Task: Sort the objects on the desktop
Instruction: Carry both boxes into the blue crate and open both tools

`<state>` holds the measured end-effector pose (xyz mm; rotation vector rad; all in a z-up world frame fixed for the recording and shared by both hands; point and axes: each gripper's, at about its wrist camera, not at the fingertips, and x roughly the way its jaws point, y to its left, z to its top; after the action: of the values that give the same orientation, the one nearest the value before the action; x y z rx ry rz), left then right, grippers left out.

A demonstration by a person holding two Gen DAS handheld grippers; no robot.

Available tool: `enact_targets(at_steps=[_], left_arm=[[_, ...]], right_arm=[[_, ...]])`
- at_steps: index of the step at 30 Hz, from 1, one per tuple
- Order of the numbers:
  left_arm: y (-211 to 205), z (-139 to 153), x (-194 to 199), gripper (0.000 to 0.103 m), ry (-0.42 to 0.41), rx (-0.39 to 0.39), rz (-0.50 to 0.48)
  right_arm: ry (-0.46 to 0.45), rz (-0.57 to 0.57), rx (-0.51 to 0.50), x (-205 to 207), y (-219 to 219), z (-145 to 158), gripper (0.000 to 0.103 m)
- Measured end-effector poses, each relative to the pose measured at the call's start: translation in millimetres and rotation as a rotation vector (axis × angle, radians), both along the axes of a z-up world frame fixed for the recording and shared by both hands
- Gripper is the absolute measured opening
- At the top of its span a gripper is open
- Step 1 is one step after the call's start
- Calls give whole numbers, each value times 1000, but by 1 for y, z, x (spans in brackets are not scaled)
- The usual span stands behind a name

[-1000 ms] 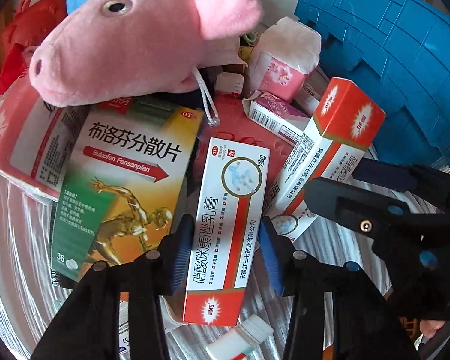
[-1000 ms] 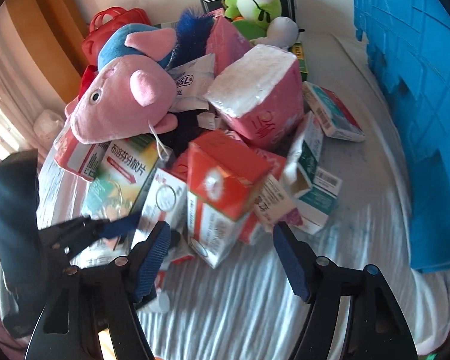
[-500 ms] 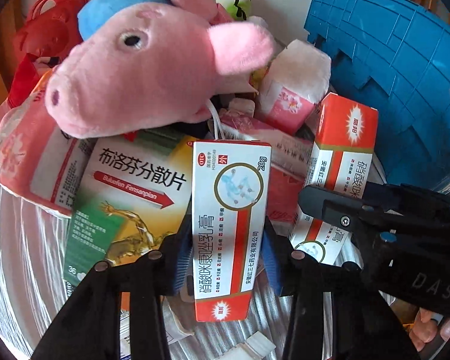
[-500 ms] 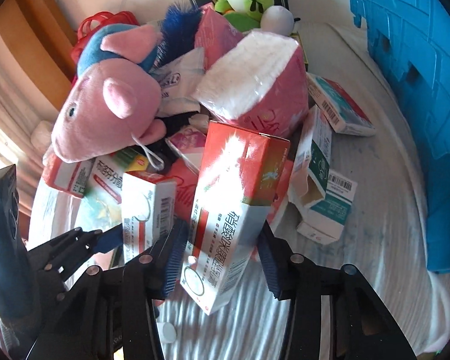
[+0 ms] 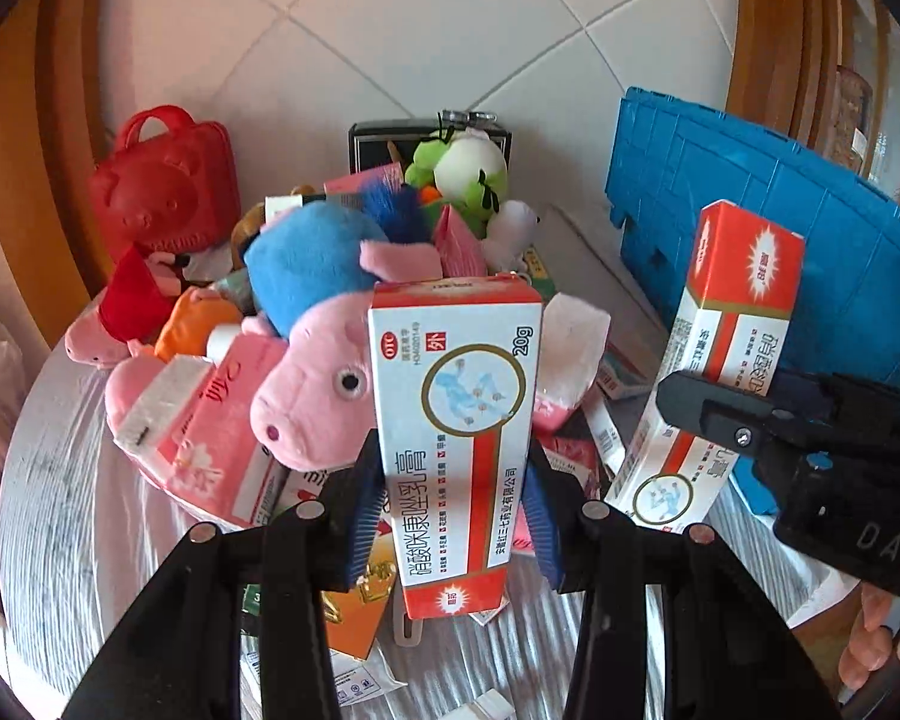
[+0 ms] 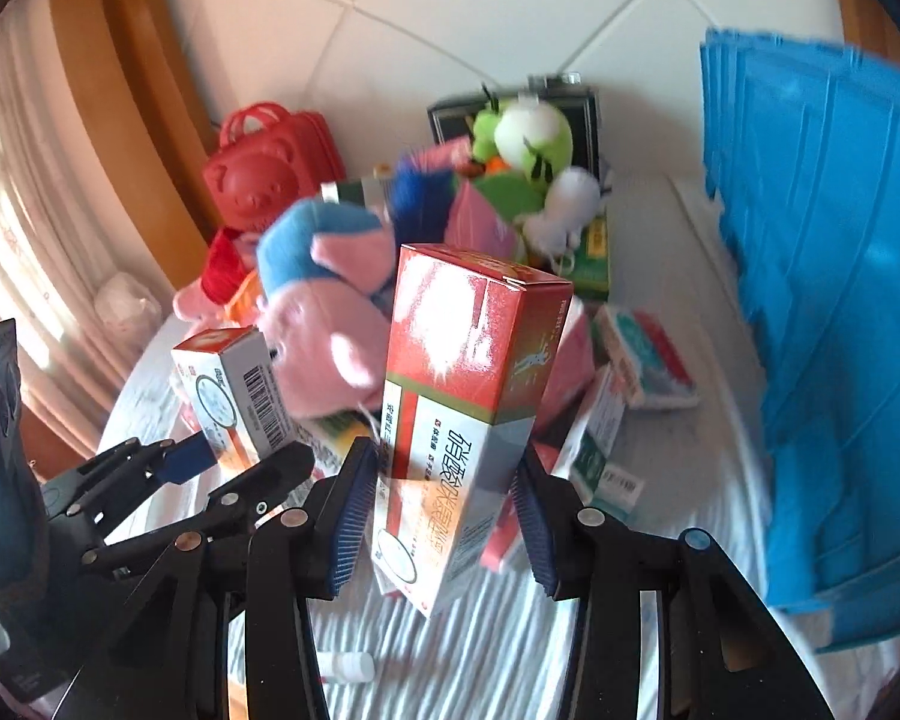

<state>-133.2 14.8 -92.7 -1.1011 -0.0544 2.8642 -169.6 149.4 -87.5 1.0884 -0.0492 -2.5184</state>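
Observation:
My left gripper is shut on a white and red ointment box, held upright above the pile. In the right wrist view my right gripper is shut on a second ointment box of the same kind, tilted, its red end uppermost. That second box and the right gripper's black body show at the right of the left wrist view. The left gripper with its box appears at the lower left of the right wrist view. Both boxes hang clear of the striped cloth.
Below lies a heap: a pink pig plush, pink tissue packs, a green plush, a red bear bag and several medicine boxes. A blue crate stands at the right. A small white bottle lies near the front.
Both grippers have risen with their boxes, lifting them off the pile. The right gripper's jaws closed onto its box during this second. The views now look down from higher up.

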Motion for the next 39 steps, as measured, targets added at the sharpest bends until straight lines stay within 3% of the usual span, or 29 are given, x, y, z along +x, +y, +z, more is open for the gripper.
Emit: enact_targets(at_steps=[12, 22, 26, 30, 34, 39], left_arm=[[45, 94, 13, 42, 218, -51, -14], [149, 183, 7, 42, 417, -26, -105], [210, 204, 2, 42, 450, -18, -163], [268, 208, -9, 42, 419, 5, -225], [318, 196, -16, 42, 379, -22, -266], [365, 160, -25, 42, 247, -69, -305]], right_arm=[[317, -47, -4, 35, 52, 111, 44], [518, -250, 16, 46, 165, 189, 44], [531, -354, 68, 42, 219, 194, 44], [490, -439, 99, 39, 276, 185, 44], [434, -484, 128, 42, 320, 169, 44], [348, -488, 175, 39, 357, 146, 44]])
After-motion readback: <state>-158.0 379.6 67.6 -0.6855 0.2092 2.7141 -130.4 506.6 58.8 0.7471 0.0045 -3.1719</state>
